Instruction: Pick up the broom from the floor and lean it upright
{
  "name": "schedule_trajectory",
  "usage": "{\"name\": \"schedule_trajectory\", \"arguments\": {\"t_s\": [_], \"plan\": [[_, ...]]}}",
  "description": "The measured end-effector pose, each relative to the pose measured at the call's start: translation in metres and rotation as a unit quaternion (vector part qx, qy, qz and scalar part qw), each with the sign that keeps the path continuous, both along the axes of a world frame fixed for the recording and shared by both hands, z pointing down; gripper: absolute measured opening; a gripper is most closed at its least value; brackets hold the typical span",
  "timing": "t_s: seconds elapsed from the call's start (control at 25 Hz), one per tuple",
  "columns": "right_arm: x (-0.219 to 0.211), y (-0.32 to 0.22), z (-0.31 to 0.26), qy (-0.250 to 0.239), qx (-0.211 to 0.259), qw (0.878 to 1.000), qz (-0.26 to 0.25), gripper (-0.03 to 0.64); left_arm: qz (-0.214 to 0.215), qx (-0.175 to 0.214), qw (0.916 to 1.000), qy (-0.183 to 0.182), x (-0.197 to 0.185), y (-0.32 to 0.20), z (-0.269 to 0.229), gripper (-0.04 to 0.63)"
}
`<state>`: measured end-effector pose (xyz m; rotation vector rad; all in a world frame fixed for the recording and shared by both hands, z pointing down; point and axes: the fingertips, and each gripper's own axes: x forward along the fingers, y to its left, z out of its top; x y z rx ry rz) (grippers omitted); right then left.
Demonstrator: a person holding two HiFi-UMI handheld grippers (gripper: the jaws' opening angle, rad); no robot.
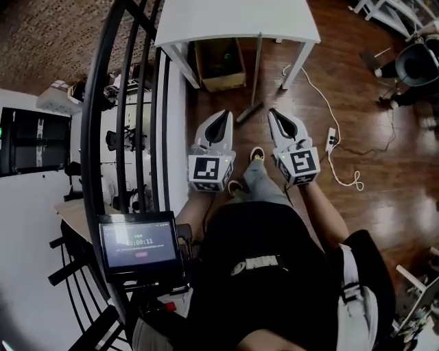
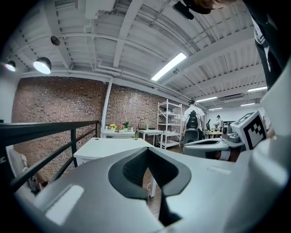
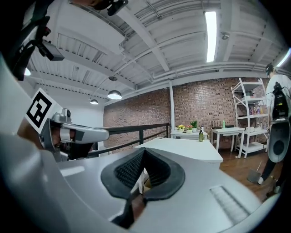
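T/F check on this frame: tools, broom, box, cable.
1. Both tools are shut and empty. True: the left tool and the right tool grip nothing.
2. The right tool holds the broom. False: the broom leans on the table, clear of both tools.
3. A box sits under the table. True: the box is there.
4. The cable lies left of the left tool. False: the cable lies to the right of the right tool.
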<state>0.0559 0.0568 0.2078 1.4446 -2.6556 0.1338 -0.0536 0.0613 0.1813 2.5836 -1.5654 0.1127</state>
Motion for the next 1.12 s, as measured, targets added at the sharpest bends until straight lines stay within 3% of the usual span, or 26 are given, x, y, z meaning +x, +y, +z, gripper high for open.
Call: {"name": "schedule_trajectory", "arguments": {"t_s": [0.2, 0.32, 0.48, 0.64, 1.12], "plan": [[0.002, 0.022, 0.004, 0.002, -0.005, 1.0, -0.015, 0.004, -0.018, 0.0, 0.9995, -0.027, 0.008, 0.02, 0.015, 0.018], [0.01, 0.031, 0.005, 0.001, -0.009, 1.0, -0.012, 0.005, -0.003, 0.001, 0.9992, -0.039, 0.026, 0.023, 0.013, 0.018], [0.007, 0.036, 0.001, 0.0, -0.002, 1.0, -0.028, 0.004, -0.004, 0.005, 0.9997, -0.024, 0.034, 0.023, -0.001, 0.018], [0.013, 0.029, -0.008, -0.011, -0.006, 1.0, -0.012, 0.005, -0.003, 0.009, 1.0, 0.001, 0.039, 0.019, -0.003, 0.018], [0.011, 0.023, -0.014, -0.021, 0.01, 1.0, -0.004, 0.003, 0.001, 0.016, 0.9994, -0.031, 0.039, 0.017, -0.009, 0.018]]}}
